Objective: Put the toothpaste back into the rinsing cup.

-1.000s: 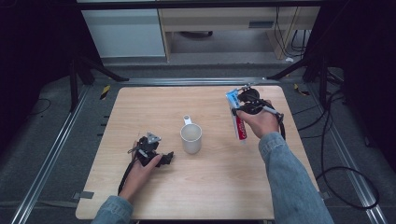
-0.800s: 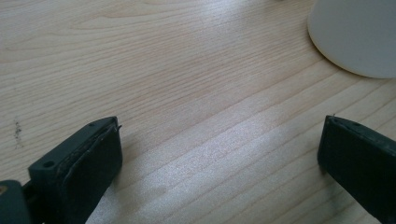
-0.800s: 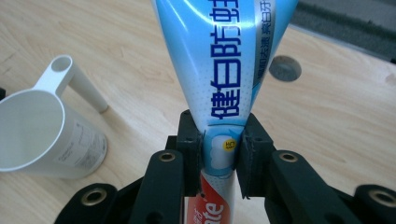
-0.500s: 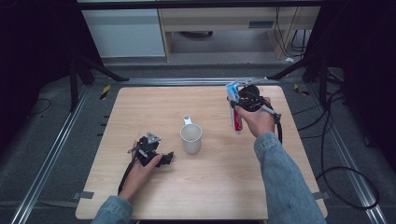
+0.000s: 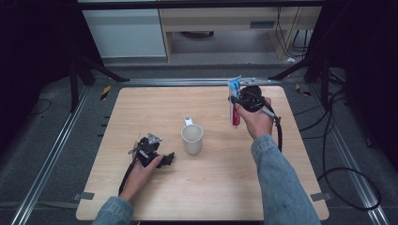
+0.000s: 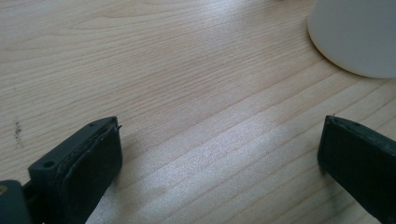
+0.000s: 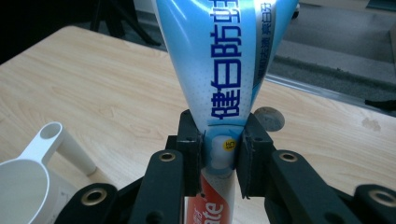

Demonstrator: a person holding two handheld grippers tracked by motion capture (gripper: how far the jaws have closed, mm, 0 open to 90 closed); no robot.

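A toothpaste tube [image 5: 234,115], blue and white at its flat end and red toward the cap, is clamped in my right gripper [image 5: 236,102] above the table's far right part. In the right gripper view the gripper [image 7: 219,154] pinches the tube [image 7: 219,70] where blue meets red, with the flat end pointing away. A white mug [image 5: 192,138] with a handle stands mid-table, and its rim and handle [image 7: 32,177] sit at the lower left of the right gripper view. My left gripper [image 5: 166,158] rests on the table left of the mug, its jaws wide apart around bare wood [image 6: 219,154].
The light wooden table [image 5: 211,187] sits in a metal frame over grey floor. The mug's base [image 6: 355,37] lies just beyond the left gripper's jaws. White cabinets [image 5: 126,33] stand behind the table. Black cables [image 5: 338,154] trail off the right side.
The toothpaste tube in the right gripper has turned slightly straighter and edged toward the table's far side. The left hand and the mug have stayed put.
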